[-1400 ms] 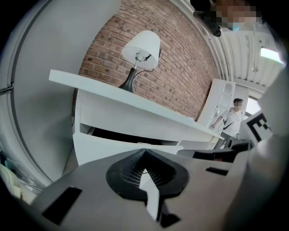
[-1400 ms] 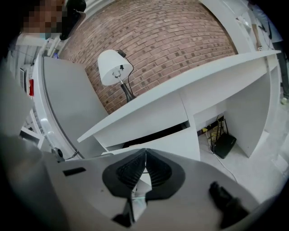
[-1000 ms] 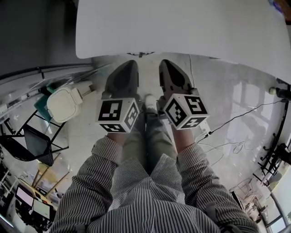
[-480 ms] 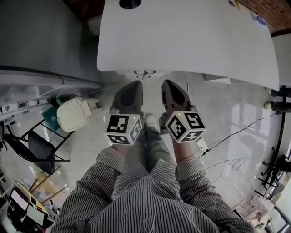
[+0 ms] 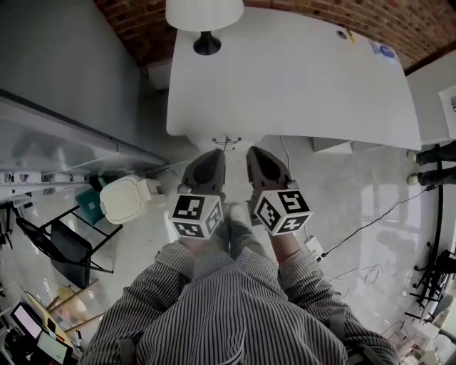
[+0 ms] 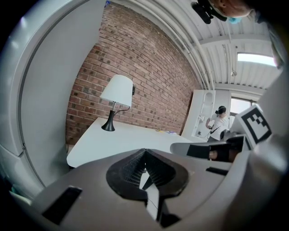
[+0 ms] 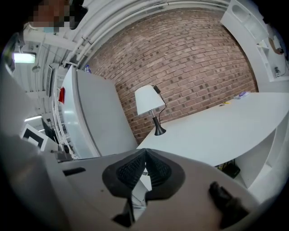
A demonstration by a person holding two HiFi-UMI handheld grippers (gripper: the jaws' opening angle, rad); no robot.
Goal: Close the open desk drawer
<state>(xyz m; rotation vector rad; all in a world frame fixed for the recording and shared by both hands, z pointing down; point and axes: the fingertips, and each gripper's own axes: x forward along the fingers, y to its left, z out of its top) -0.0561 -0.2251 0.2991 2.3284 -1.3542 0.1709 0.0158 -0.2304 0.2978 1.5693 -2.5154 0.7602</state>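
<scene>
In front of the white table (image 5: 285, 78), left tongs (image 5: 212, 154) and right tongs (image 5: 258, 152) hang pressed together, empty. No open drawer visible; closing looks not yet started

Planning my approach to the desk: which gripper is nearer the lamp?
Left. In the head view the left gripper sits almost in line with the lamp, short of the desk edge; the right gripper is beside it, farther right.

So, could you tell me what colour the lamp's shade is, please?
White lampshade, clearest in the left gripper view.
</scene>
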